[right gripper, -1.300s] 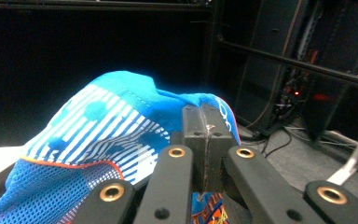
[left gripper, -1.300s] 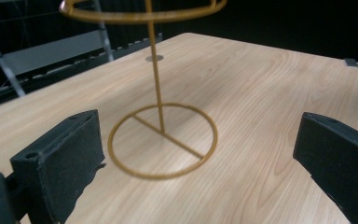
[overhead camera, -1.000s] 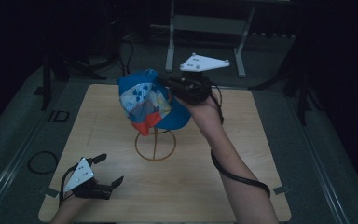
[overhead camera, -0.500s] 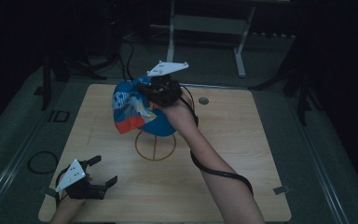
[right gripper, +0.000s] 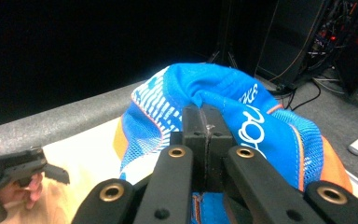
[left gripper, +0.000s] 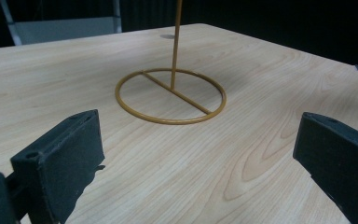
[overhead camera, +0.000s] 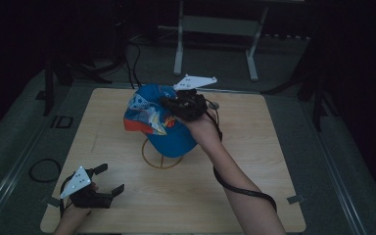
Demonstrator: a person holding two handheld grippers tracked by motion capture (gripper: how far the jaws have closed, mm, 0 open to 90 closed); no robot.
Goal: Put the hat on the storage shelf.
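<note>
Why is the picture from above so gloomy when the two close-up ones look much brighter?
High view: dim overall, the surroundings nearly black, though the blue cap and wooden table stay readable. Left gripper view: evenly lit and sharp on the wire stand, while its own near jaws look soft. Right gripper view: the cap is vivid against a black background, and the tabletop at lower left is washed out by glare.

The only writing stands on the blue cap (right gripper: 242, 126). In the right gripper view, white letters run across its blue cloth in the middle right of the frame. The upper piece, near a fold, looks like "KE", but the fold hides its beginning. Below it come larger rounded white signs which look like "20" or "2O"; I cannot tell which. In the high view the cap (overhead camera: 159, 120) shows a coloured print at its left side, too small to read.
</note>
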